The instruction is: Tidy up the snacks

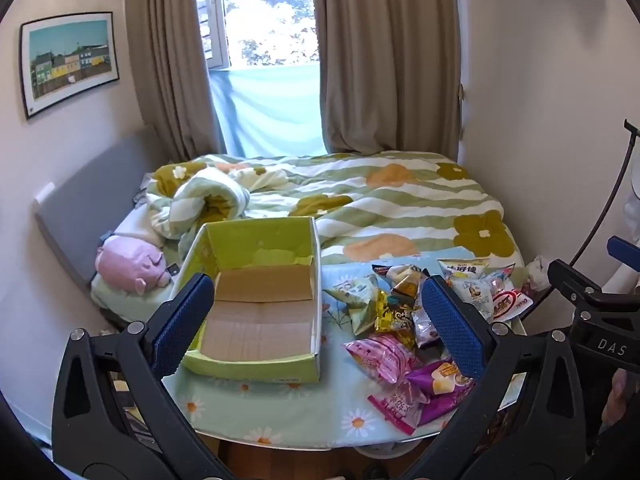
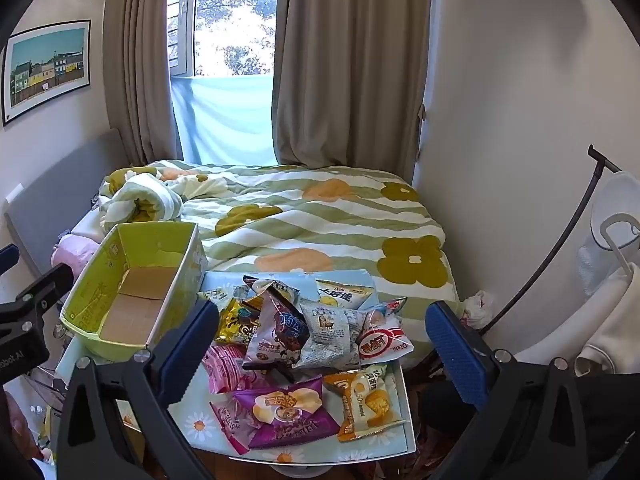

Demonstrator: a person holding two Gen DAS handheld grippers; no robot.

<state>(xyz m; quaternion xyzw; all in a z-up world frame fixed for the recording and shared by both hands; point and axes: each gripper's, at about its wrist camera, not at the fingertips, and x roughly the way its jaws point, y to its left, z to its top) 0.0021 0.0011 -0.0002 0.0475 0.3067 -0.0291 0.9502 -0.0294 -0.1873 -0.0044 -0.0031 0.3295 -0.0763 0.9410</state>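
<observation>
An open green cardboard box (image 1: 260, 368) with a bare brown bottom stands on the left of a small table; it also shows in the right wrist view (image 2: 116, 344). A pile of snack packets (image 1: 404, 320) lies on the table's right half, also in the right wrist view (image 2: 304, 344): a purple packet (image 2: 286, 416), a pink packet (image 2: 226, 368), an orange packet (image 2: 366, 404), a white and red packet (image 2: 382, 340). My left gripper (image 1: 318, 324) is open and empty, held above the table between box and pile. My right gripper (image 2: 322, 350) is open and empty, above the pile.
The table has a light blue daisy cloth (image 1: 280, 412). Behind it is a bed with a green flowered duvet (image 1: 380, 200) and a pink plush pig (image 1: 128, 264). A wall is at the right (image 2: 520, 160), with a black stand (image 2: 560, 248) and white clothes (image 2: 612, 320).
</observation>
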